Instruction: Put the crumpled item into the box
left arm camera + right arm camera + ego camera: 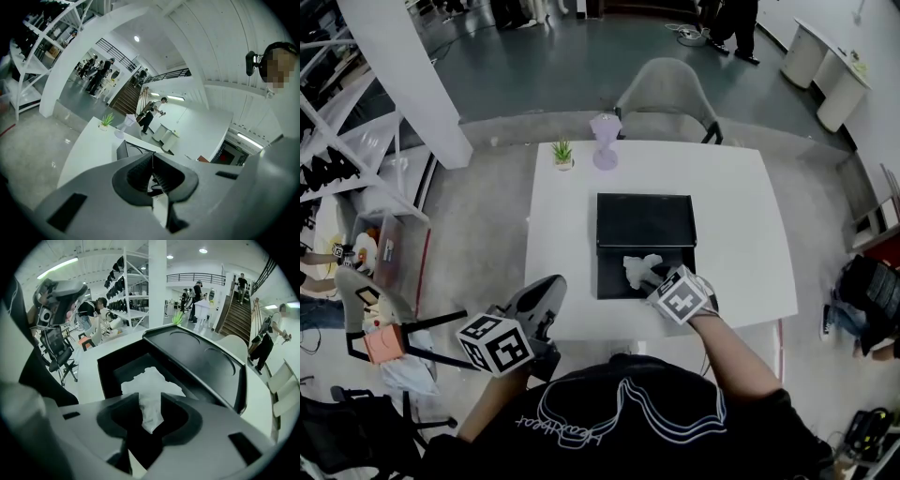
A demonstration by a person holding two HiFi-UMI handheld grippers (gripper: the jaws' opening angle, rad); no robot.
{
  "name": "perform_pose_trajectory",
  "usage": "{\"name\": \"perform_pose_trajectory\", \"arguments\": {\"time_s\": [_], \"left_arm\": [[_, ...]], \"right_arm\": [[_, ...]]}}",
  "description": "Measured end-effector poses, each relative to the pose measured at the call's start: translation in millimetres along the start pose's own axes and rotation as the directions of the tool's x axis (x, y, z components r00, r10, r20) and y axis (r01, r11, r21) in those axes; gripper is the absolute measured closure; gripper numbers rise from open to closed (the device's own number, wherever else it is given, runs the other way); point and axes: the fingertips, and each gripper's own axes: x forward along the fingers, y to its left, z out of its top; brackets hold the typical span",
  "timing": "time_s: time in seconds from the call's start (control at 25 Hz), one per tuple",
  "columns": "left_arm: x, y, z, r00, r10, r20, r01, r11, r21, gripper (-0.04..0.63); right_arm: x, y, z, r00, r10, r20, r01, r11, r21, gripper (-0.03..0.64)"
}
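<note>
A crumpled white paper [639, 267] lies in the near half of the open black box [614, 281], whose lid [644, 220] is folded back flat on the far side. In the right gripper view the paper [150, 385] rests on the box floor [112, 369], with a tail reaching back between the jaws. My right gripper [653, 278] [151, 414] hovers over the box's near edge, its jaws apart around that tail without pressing it. Off the table's near left corner my left gripper [548, 291] [152, 161] is shut and holds nothing.
The box sits on a white table [731, 206]. A small potted plant [563, 155] and a lilac vase [605, 142] stand at the table's far edge. A grey chair [668, 89] is behind the table, and another chair [384, 328] is on the floor at left.
</note>
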Motion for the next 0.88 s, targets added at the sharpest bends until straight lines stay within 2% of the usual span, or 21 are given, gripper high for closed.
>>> {"name": "perform_pose_trajectory", "arguments": {"time_s": [0.24,0.36,0.44,0.56,0.68,0.8,0.88], "left_arm": [[-3,-3,-2,1.000,0.000,-0.005,0.000,1.000,0.005,0.588],[-3,-9,-3,1.000,-0.010,-0.012,0.010,1.000,0.010,0.588],[-4,-14,-3,1.000,-0.020,-0.017,0.020,1.000,0.019,0.588],[-2,-21,-6,0.999,-0.029,-0.028,0.031,0.998,0.048,0.588],[4,-33,-10,0.997,-0.053,-0.046,0.056,0.996,0.066,0.588],[9,-49,-14,0.993,-0.100,-0.064,0.104,0.992,0.078,0.588],[11,-59,-16,0.989,-0.130,-0.077,0.137,0.986,0.090,0.588]], "right_arm": [[-12,-5,5,0.998,-0.011,0.062,0.008,0.999,0.048,0.400],[-29,-7,11,0.991,-0.021,0.130,0.009,0.996,0.092,0.404],[-47,-8,18,0.977,-0.039,0.211,0.010,0.991,0.137,0.438],[-81,-4,34,0.930,-0.082,0.360,0.010,0.980,0.200,0.509],[-113,5,46,0.874,-0.119,0.471,0.011,0.974,0.226,0.611],[-139,21,49,0.836,-0.130,0.533,-0.006,0.969,0.246,0.614],[-156,34,52,0.799,-0.120,0.589,-0.043,0.966,0.254,0.614]]}}
